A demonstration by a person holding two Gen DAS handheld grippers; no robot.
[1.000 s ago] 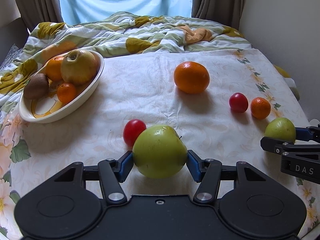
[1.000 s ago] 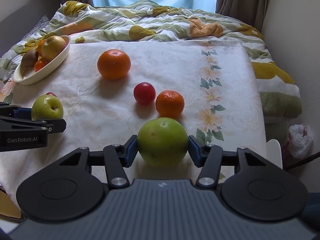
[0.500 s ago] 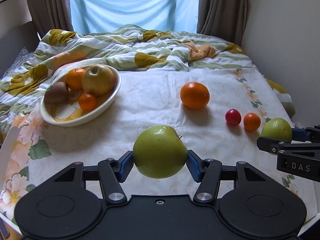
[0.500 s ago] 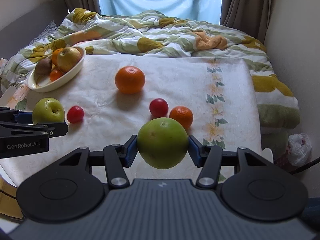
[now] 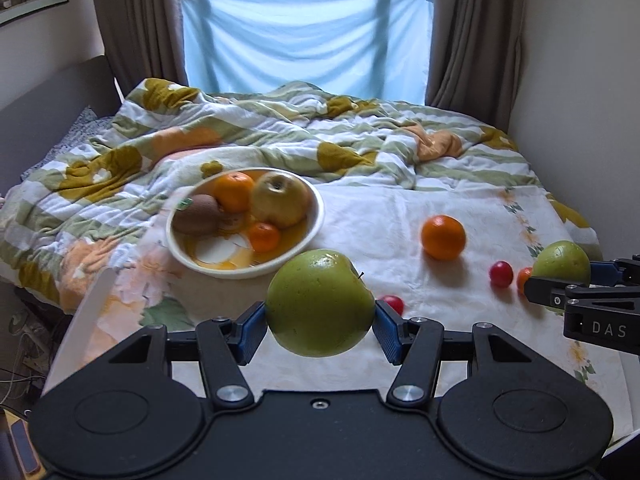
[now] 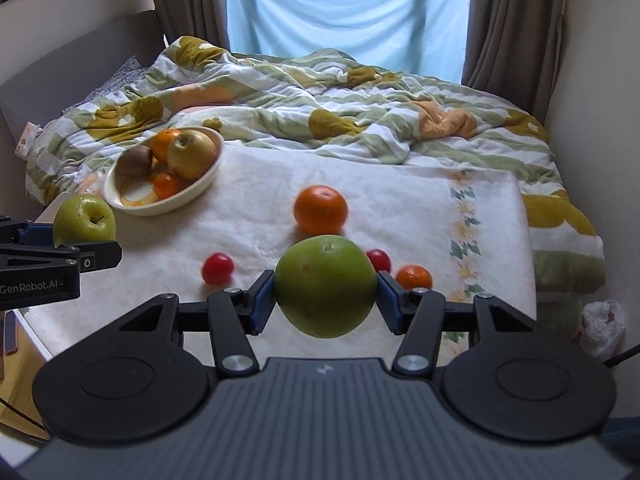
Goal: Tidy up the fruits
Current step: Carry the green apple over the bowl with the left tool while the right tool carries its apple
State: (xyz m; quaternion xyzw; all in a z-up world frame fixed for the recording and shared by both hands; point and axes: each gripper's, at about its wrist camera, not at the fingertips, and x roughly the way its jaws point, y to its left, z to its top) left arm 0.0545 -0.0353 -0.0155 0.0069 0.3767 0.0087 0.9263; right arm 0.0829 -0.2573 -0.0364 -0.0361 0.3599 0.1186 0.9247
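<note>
Left tool (image 5: 320, 326): clenched on a green apple (image 5: 320, 302), blue ribbed pads pressing its two sides; the apple is glossy, faintly speckled, its short stem tilted to the right, and it hangs clear above the bed.
Right tool (image 6: 325, 300): grasping a rounder, duller green fruit (image 6: 325, 285) with a brownish blotch on its skin, held between blue pads, off the cloth.
Bowl (image 5: 310, 236): cream, oval, shallow, glazed, with an orange pattern inside; it sits on the far left of the white cloth (image 5: 380, 216), close to the quilt.
In the bowl: a yellow-green apple (image 5: 280, 204), a fuzzy brown kiwi (image 5: 196, 216) with a small sticker, an orange (image 5: 234, 190) behind them and a small mandarin (image 5: 262, 236) at the near side.
Loose on the cloth: a large dimpled orange (image 6: 320, 209) in the middle; a small red tomato (image 6: 217, 267) nearer and to the left; a second red tomato (image 6: 379, 259) and a small mandarin (image 6: 414, 276) just beside each other on the right, partly hidden behind the held fruit.
Cloth: white, embossed, with a printed flower border along the right edge.
Quilt (image 6: 360, 112): crumpled, striped green and white with mustard and orange flowers, heaped across the far side of the bed.
Beyond: brown curtains (image 5: 472, 28) either side of a pale blue sheet (image 5: 304, 36) hung over the window.
Right of the bed: a white plastic bag (image 6: 600, 328) low by the wall.
</note>
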